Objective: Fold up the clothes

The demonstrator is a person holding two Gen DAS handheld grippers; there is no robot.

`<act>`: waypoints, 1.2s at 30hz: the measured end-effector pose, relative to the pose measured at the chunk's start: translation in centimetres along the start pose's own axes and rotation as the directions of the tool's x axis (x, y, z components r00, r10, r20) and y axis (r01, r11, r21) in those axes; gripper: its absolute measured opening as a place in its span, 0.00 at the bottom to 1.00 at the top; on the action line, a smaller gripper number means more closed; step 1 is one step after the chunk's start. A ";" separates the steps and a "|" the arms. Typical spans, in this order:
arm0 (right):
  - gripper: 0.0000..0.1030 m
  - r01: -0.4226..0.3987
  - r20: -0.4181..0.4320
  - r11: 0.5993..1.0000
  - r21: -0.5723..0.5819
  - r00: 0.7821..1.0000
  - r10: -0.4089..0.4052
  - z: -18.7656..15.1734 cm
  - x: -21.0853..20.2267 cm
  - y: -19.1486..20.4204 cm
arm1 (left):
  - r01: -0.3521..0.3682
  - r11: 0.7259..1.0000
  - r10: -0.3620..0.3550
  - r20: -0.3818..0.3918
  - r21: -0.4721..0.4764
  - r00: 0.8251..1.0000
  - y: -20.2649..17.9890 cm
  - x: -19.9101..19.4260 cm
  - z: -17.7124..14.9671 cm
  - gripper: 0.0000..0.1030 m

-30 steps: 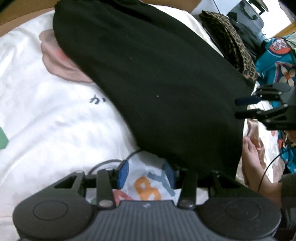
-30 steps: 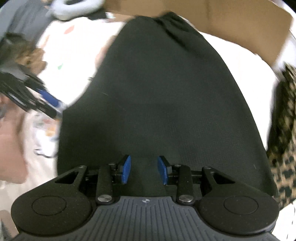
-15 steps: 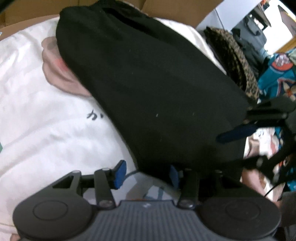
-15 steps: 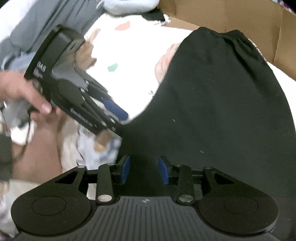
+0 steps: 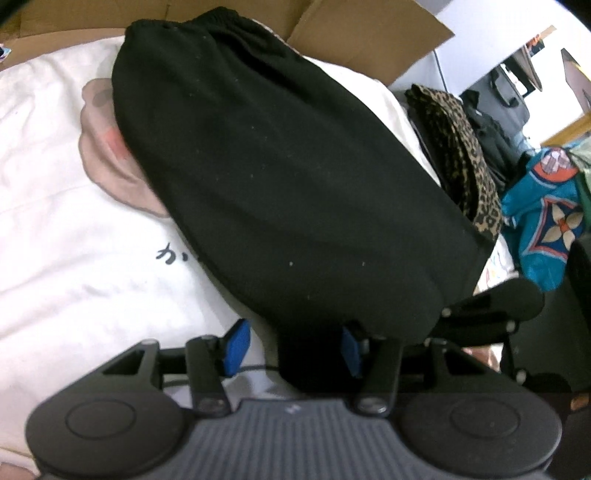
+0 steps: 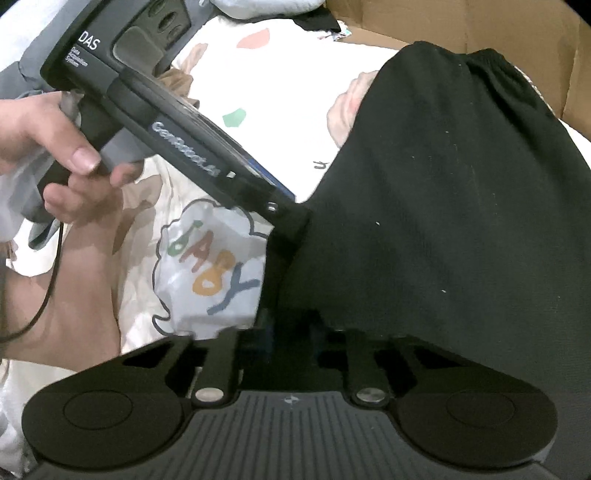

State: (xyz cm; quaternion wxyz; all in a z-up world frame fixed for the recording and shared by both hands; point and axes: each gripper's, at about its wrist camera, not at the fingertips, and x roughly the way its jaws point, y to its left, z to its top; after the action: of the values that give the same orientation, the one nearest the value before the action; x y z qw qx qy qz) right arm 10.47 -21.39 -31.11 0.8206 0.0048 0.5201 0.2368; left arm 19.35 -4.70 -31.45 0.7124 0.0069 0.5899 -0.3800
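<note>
Hem of black garment (image 5: 295, 177) betw. left tongs (image 5: 291, 349), right tongs (image 6: 291, 339).

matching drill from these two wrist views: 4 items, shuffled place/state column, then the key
Items:
1. black garment
2. leopard-print cloth
3. left hand-held gripper
4. cardboard

Place or state:
A. jaws apart, the garment's near edge between them
B. along the far edge of the white printed bedding
C. spread over the bedding, elastic waistband at the far end
D. heaped to the right of the garment in the left wrist view

Pairs: 1-C, 2-D, 3-A, 4-B
</note>
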 end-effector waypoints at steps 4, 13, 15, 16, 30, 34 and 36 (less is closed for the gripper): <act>0.04 -0.009 0.011 1.000 0.027 1.000 0.009 -0.2 -0.7 -1.0 | -0.009 0.999 0.010 -0.044 0.039 0.999 0.8 -0.9 -0.8 0.59; 0.04 -0.026 0.055 0.997 0.070 0.998 0.022 -0.2 -2.2 -2.3 | -0.070 0.995 0.074 -0.054 0.076 0.996 -0.7 1.9 -0.7 0.61; 0.04 -0.028 0.063 0.996 0.080 0.998 0.023 -0.2 -2.5 -2.5 | -0.087 0.993 0.090 -0.037 0.083 0.995 -0.9 2.3 -0.5 0.61; 0.04 -0.030 0.065 0.996 0.083 0.998 0.025 -0.2 -2.6 -2.6 | -0.100 0.991 0.103 -0.028 0.087 0.994 -0.9 2.4 -0.4 0.61; 0.23 -0.168 0.119 0.953 0.252 0.983 0.141 -2.1 -4.2 -5.3 | -0.094 0.995 0.094 0.004 0.035 0.996 -0.7 3.1 -0.2 0.18; 0.24 -0.135 0.109 0.946 0.293 0.988 0.108 -3.4 -4.6 -6.5 | -0.088 0.995 0.088 0.000 0.036 0.996 -0.7 2.9 -0.2 0.14; 0.24 -0.085 0.082 0.946 0.312 0.995 0.063 -4.0 -4.2 -7.2 | -0.097 0.994 0.098 -0.011 0.039 0.995 -0.7 2.8 -0.1 0.13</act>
State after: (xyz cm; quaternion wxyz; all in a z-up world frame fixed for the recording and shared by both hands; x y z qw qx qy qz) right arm 8.38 -30.38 -31.17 0.8178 0.1635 0.5212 0.1811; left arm 18.92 -6.62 -33.58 0.7261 0.0517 0.5860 -0.3559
